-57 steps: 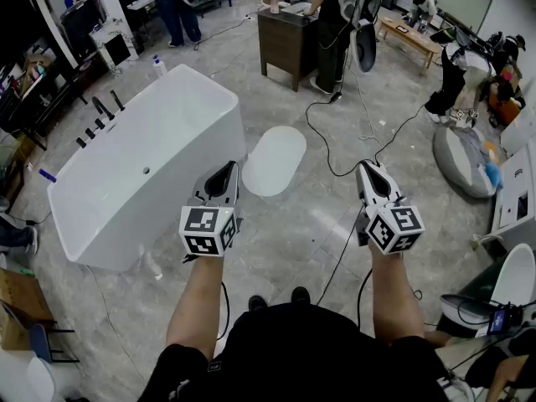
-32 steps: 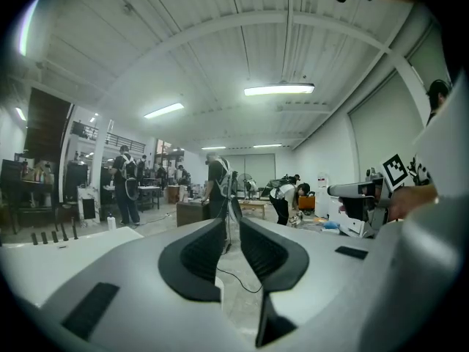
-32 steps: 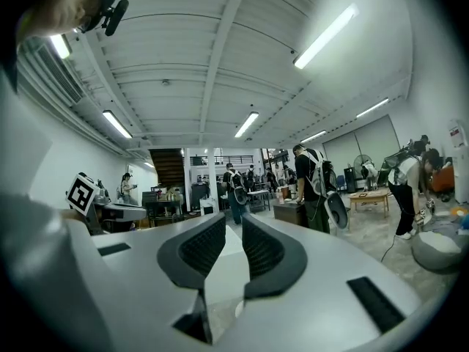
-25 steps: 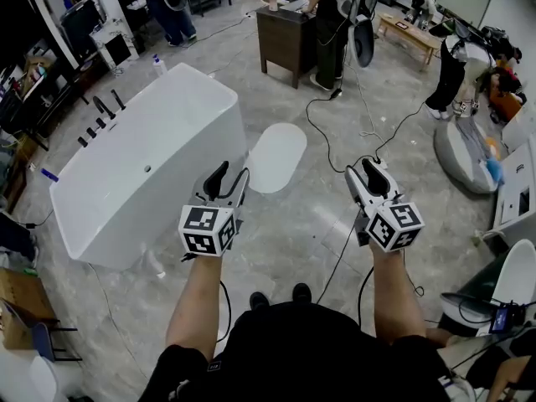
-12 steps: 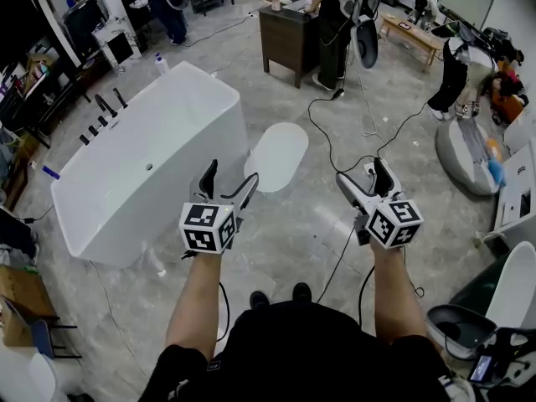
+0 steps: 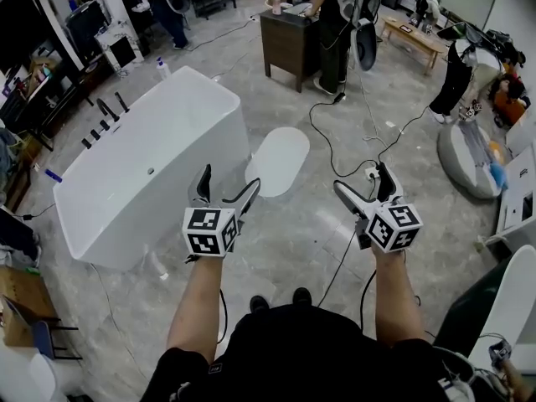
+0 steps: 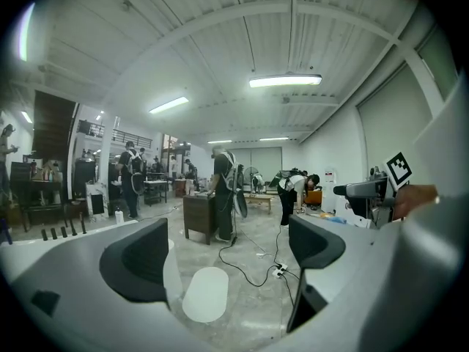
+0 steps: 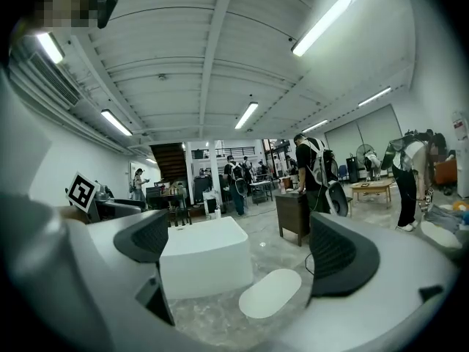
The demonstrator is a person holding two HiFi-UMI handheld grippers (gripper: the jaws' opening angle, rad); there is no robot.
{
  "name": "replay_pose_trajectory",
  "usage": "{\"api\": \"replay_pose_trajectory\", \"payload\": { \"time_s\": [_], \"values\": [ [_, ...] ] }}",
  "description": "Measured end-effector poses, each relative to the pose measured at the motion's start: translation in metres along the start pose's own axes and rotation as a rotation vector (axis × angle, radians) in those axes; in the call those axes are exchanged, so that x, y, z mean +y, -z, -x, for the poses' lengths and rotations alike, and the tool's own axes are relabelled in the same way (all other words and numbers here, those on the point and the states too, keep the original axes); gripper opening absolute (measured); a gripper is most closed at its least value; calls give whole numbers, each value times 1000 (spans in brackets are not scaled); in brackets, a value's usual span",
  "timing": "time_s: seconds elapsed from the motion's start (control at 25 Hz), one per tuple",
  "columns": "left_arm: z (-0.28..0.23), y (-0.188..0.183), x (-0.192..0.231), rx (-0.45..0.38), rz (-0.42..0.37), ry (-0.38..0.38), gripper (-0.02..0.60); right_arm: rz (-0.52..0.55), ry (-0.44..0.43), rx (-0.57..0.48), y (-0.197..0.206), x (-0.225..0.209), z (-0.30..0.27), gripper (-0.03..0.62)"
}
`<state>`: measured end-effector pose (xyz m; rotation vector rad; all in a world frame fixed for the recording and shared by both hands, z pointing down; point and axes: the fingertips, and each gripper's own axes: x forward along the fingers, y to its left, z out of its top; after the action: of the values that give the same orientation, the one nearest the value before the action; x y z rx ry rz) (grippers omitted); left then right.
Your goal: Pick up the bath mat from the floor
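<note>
A white oval bath mat point(image 6: 279, 161) lies flat on the grey floor beside the bathtub; it also shows in the left gripper view as the mat point(image 7: 206, 293) and in the right gripper view as the mat point(image 8: 270, 292). My left gripper point(image 6: 226, 188) is held out in the air short of the mat, and its jaws have just been opening and stand wide with nothing between them. My right gripper point(image 6: 363, 183) hovers to the right of the mat, its jaws likewise just opened wide and empty.
A white bathtub point(image 6: 142, 170) stands left of the mat. A black cable point(image 6: 339, 145) and power strip point(image 6: 368, 172) lie on the floor right of it. A dark wooden cabinet point(image 6: 289, 40) stands beyond, with a person point(image 6: 331, 23) beside it.
Both grippers' jaws have spread from nearly closed to wide open. The hands have stayed about where they were.
</note>
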<state>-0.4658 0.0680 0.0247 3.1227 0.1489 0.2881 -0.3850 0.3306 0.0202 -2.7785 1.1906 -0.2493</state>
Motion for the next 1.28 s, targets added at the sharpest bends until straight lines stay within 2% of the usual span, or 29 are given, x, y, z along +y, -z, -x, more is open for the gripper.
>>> {"api": "replay_pose_trajectory", "payload": {
  "time_s": [0.36,0.8,1.04,1.28],
  "values": [
    [-19,-5,-31,5,-1,6,508,-81,0,-44,0,-43,21,586],
    [-35,1,-76,26,11,20,508,-119,19,-16,13,-92,54,586],
    [-50,-5,-74,-6,45,47,506,-124,11,12,15,-94,42,585],
    [-95,-1,-64,-22,88,85,506,-118,26,41,12,-113,12,584]
  ]
}}
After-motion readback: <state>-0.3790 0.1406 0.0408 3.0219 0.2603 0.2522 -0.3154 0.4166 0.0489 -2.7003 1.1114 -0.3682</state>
